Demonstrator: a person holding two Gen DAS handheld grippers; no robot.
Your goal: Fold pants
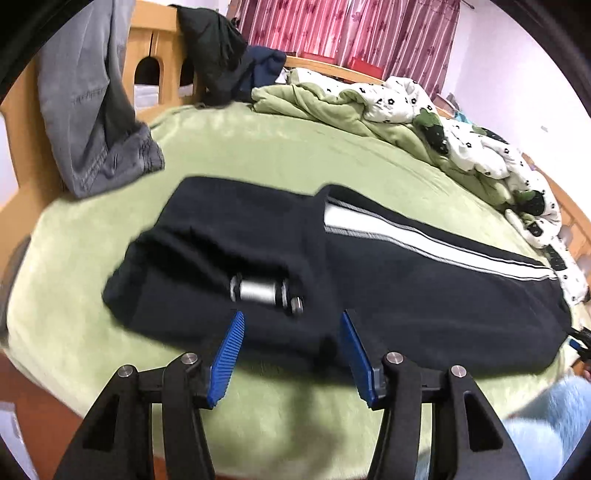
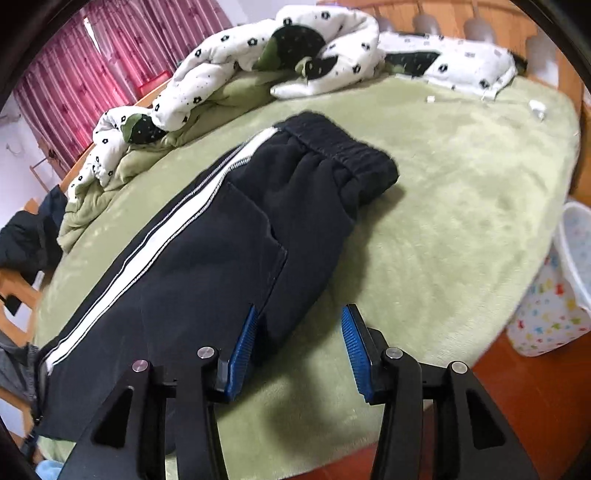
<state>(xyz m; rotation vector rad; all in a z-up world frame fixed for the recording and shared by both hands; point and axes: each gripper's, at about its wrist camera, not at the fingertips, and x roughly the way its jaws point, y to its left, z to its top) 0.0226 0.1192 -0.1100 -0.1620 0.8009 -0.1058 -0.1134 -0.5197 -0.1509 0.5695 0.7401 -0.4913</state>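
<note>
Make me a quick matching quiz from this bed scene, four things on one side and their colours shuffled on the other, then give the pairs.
1. pants
2. bed cover
3. curtain
4. tool pads

A. blue
B. pink-red
C. black with a white stripe
D. light green

Pairs: 1-C, 2-D, 3-B, 4-A

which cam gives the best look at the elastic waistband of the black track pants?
Right wrist view: the ribbed black elastic waistband lies fully in frame on the green fleece blanket, gathers visible. The left wrist view shows the black track pants with the white side stripe lengthwise, but the waistband end sits blurred at the picture's right edge.
</note>
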